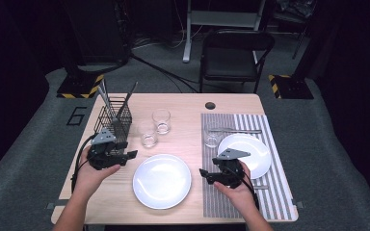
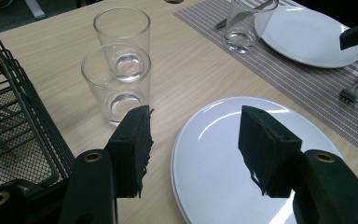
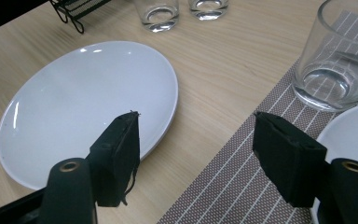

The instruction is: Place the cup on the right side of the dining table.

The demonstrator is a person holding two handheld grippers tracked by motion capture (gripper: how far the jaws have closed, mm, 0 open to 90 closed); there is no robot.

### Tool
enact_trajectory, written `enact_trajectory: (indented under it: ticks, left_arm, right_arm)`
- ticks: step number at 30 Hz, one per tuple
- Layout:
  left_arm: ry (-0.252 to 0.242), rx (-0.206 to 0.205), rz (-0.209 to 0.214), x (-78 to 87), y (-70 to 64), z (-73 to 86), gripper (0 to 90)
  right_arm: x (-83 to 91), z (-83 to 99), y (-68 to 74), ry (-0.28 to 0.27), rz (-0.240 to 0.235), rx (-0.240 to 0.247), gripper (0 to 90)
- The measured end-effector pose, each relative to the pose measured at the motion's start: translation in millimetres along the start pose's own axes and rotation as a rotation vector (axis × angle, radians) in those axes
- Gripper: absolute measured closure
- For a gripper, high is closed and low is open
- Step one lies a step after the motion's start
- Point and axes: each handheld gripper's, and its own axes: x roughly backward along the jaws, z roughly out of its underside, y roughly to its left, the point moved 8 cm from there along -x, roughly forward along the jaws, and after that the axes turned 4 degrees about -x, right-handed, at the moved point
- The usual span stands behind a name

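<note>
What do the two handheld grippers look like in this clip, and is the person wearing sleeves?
Both the left gripper and right gripper are black, each topped by a grey three-cornered plate, with a black cable trailing back. Their jaws carry black, frayed foam pads. No sleeves visible on the forearms.

White round plate (image 1: 162, 181): shallow, glossy, empty, flat on bare wood at table's 6 o'clock, just left of striped placemat (image 1: 231, 202) edge. From plate, two clear tumblers at 12 o'clock, wire basket at 10 o'clock. Rim (image 2: 179, 154) looks doubled in left gripper view; cannot tell if stacked.
</note>
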Motion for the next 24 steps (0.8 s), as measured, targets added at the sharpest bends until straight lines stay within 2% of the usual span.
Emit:
enact_trajectory:
  ticks: [6,24]
  left_arm:
    - [0.004,-0.006,0.003,-2.3,-1.5,0.7,43.9]
    - [0.009,-0.005,0.006,-4.0,-2.0,2.1,43.9]
  right_arm:
    - [-5.3,7.2,1.3,0.011,-0.009,-0.001,31.3]
    - [-22.7,31.0,10.1,0.056,-0.055,0.037,31.3]
